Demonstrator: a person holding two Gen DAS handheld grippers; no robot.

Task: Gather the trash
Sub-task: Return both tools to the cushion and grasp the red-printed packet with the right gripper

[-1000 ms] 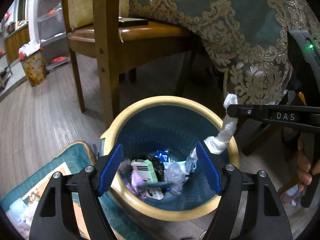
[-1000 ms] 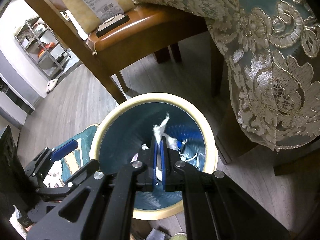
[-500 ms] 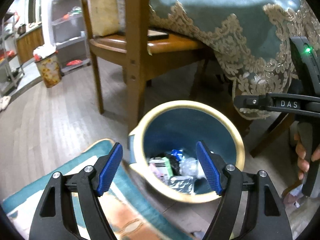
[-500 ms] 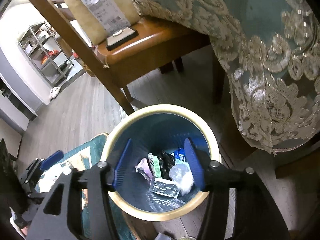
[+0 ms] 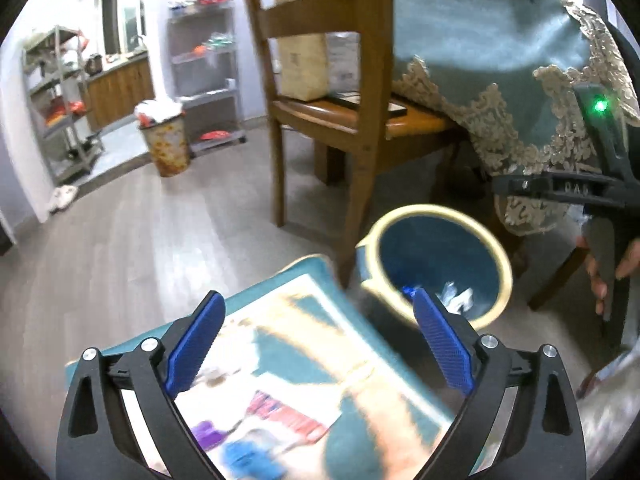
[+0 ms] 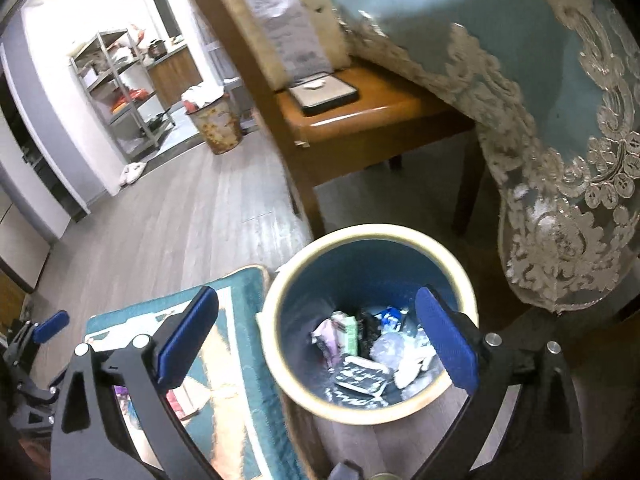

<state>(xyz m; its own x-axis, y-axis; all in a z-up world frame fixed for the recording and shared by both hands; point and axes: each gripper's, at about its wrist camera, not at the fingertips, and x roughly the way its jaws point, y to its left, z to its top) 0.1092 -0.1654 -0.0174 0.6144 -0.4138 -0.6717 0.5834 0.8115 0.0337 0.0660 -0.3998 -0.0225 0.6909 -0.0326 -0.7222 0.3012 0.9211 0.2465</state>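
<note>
Both my left fingers (image 5: 316, 344) and my right fingers (image 6: 316, 344) are wide open and hold nothing. The trash (image 6: 360, 354) sits in the bin (image 6: 280, 292) on the floor. It looks light, soft and crinkly; I'd pinch a loose edge.

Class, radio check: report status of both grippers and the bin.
Left gripper open, empty. Right gripper open, empty above trash bin. Trash inside. Nothing in the way.

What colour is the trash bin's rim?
Cream, with a blue inside; the trash bin shows best in the right wrist view.
</note>
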